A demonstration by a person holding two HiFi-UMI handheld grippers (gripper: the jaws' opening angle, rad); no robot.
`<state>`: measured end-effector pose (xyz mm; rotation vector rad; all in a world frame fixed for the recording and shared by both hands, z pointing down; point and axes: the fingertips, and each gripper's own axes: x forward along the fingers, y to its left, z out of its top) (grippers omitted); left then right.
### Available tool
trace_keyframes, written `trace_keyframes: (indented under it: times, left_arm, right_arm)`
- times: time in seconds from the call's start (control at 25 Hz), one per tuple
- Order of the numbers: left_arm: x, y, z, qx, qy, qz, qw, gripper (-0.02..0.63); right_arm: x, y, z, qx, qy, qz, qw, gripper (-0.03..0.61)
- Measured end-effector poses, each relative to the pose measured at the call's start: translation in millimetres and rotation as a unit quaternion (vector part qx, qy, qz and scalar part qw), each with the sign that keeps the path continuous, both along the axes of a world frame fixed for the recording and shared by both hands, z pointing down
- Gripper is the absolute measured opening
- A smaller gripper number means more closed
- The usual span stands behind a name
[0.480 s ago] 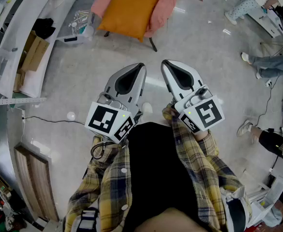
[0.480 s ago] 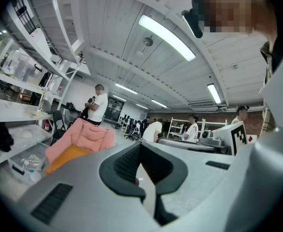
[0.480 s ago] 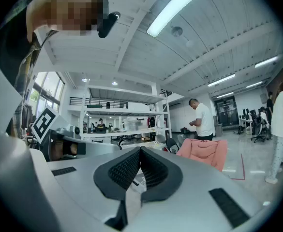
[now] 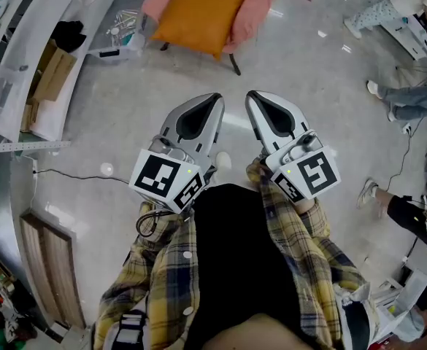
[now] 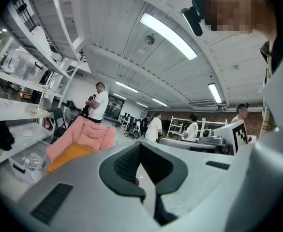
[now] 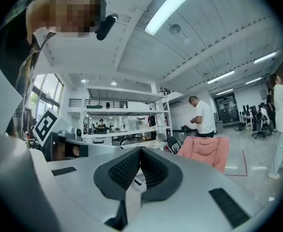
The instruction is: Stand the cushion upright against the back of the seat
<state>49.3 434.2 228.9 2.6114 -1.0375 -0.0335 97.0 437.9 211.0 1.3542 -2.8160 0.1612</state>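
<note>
Work is not yet starting. The cushion [image 4: 198, 13] is lying on the chair [image 4: 253, 9] seat, apparently flat, well apart from both grippers. Left gripper [image 4: 214, 99] and right gripper [image 4: 253, 97] are hovering near the body, jaws together, carrying nothing. Approach, grasp and uprighting are all outstanding.

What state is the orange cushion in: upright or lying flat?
Lying flat: the orange cushion rests on the seat of the pink chair, below its backrest.
</note>
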Motion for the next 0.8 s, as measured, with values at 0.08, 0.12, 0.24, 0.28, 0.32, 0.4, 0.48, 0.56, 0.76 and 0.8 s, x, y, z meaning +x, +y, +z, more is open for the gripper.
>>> trace_keyframes:
  times: [0.08, 0.12, 0.24, 0.28, 0.32, 0.4, 0.48, 0.56, 0.76, 0.8]
  left_arm:
    - [0, -3, 1, 0.0, -0.001, -0.001, 1.0, 0.003]
    - [1, -5, 1, 0.0, -0.002, -0.003, 1.0, 0.003]
    - [3, -9, 1, 0.004, -0.006, -0.009, 0.9999, 0.003]
    - [5, -11, 0, 0.005, -0.007, -0.01, 0.9999, 0.003]
    - [8, -13, 0, 0.007, -0.008, -0.012, 0.9999, 0.003]
    - [16, -16, 0, 0.008, -0.009, -0.014, 0.9998, 0.003]
    - [22, -16, 0, 0.006, -0.011, -0.021, 0.9997, 0.003]
    - [26, -15, 1, 0.003, -0.014, -0.03, 0.9994, 0.003]
    - [19, -8, 6, -0.005, -0.015, -0.057, 0.9982, 0.003]
    - [17, -6, 8, -0.008, -0.014, -0.062, 0.998, 0.003]
  right_arm:
    - [1, -1, 2, 0.0, 0.001, 0.0, 1.0, 0.018]
    - [1, -2, 3, 0.001, 0.002, 0.001, 1.0, 0.018]
    - [7, -4, 3, 0.003, -0.002, 0.001, 1.0, 0.018]
    - [11, -5, 3, 0.005, -0.004, 0.001, 1.0, 0.018]
    - [14, -7, 3, 0.006, -0.007, 0.001, 1.0, 0.018]
    - [22, -10, 4, 0.007, -0.011, -0.001, 1.0, 0.018]
    - [28, -11, 6, 0.006, -0.013, -0.008, 1.0, 0.018]
    - [31, -10, 7, 0.003, -0.015, -0.018, 1.0, 0.018]
    - [27, -8, 11, -0.001, -0.018, -0.047, 0.999, 0.018]
    - [25, -7, 13, -0.002, -0.018, -0.051, 0.999, 0.018]
